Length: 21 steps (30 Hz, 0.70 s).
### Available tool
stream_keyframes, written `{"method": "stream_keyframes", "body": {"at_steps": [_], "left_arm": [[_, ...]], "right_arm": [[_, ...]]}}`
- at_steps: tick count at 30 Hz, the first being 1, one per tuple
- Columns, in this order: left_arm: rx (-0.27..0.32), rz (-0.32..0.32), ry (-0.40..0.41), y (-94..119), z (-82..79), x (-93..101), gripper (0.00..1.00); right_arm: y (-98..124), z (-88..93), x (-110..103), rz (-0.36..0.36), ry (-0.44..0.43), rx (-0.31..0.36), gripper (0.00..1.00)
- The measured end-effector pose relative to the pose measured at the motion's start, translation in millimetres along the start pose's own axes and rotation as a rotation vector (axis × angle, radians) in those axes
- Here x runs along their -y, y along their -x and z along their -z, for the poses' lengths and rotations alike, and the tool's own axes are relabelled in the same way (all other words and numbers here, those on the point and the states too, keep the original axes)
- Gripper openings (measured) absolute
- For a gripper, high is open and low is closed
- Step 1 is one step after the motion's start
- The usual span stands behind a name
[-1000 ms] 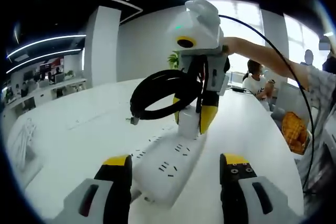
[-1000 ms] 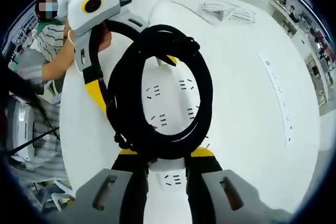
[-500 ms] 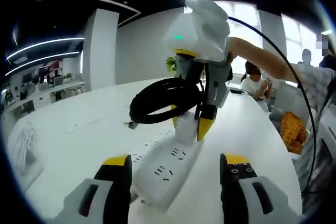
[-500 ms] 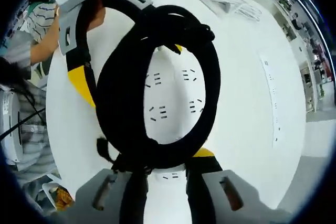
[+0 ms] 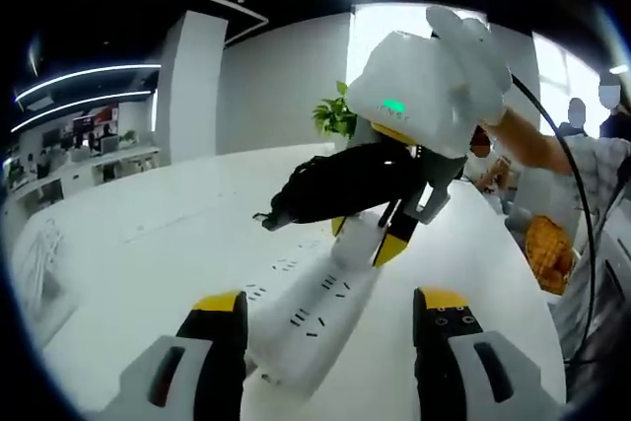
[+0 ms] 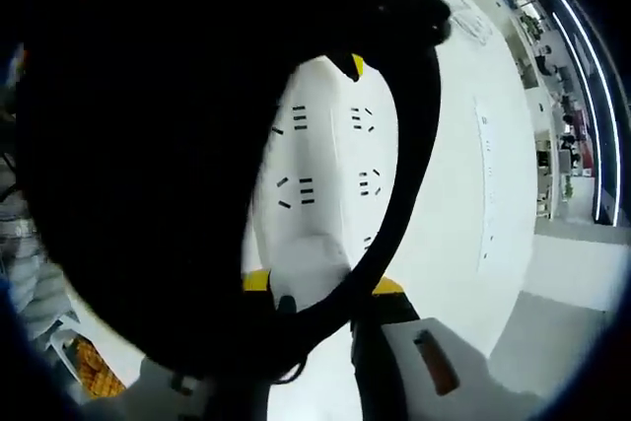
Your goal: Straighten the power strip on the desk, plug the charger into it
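In the left gripper view my left gripper (image 5: 330, 327) rises from the bottom of the frame with its yellow-tipped jaws standing wide apart and nothing between them. The white power strip (image 5: 314, 315) lies on the white desk (image 5: 128, 253), running from between my jaws up toward the centre of the frame, its sockets facing up. At its far end, right of centre, I see the right gripper (image 5: 380, 236) coming down from the upper right, yellow tips pinched onto that end of the strip. A coiled black cable (image 5: 345, 182) bunches just under the gripper's white body and sticks out to the left, with a small plug end at its left tip. A person's arm (image 5: 527, 135) reaches in from the right edge behind that gripper, and a green plant (image 5: 337, 117) sits above centre by the wall.

In the right gripper view the black cable (image 6: 399, 184) looms very close and blacks out the upper and left parts of the frame. Through its loop I see the strip (image 6: 330, 189) in the centre with four sockets showing. At bottom centre the right gripper (image 6: 315, 288) seems closed on the near end of the strip, though the cable hides much of the left jaw. The desk (image 6: 454, 175) spreads to the right
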<state>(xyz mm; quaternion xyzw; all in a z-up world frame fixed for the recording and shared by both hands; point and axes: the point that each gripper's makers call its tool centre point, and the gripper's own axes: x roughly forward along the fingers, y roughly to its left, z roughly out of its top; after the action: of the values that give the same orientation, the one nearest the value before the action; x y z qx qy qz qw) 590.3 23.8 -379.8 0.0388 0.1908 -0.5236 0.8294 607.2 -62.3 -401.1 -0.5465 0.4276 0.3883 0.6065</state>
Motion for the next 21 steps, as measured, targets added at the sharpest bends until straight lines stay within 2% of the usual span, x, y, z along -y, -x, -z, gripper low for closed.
{"method": "stream_keyframes", "body": {"at_steps": [2, 5, 7, 10, 16, 21], "left_arm": [[-0.004, 0.005, -0.006, 0, 0.7, 2.1, 0.69], [0.0, 0.011, -0.01, 0, -0.8, 3.1, 0.69], [0.0, 0.013, -0.006, 0, -0.8, 3.2, 0.69], [-0.003, 0.008, -0.01, 1, -0.7, 0.5, 0.69], [0.002, 0.001, 0.006, 2, -1.1, -4.6, 0.69], [0.0, 0.0, 0.006, 2, -0.4, -3.7, 0.69]], "right_arm": [[0, -4.1, 2, 0.014, -0.028, 0.068, 0.28], [4, -11.6, 1, 0.044, 0.03, 0.218, 0.29], [6, -14.4, -1, 0.051, -0.02, 0.282, 0.29], [9, -13.9, -5, 0.047, -0.001, 0.304, 0.3], [9, -22.6, -15, 0.018, -0.025, 0.365, 0.38], [9, -23.4, -16, 0.016, -0.043, 0.393, 0.39]]}}
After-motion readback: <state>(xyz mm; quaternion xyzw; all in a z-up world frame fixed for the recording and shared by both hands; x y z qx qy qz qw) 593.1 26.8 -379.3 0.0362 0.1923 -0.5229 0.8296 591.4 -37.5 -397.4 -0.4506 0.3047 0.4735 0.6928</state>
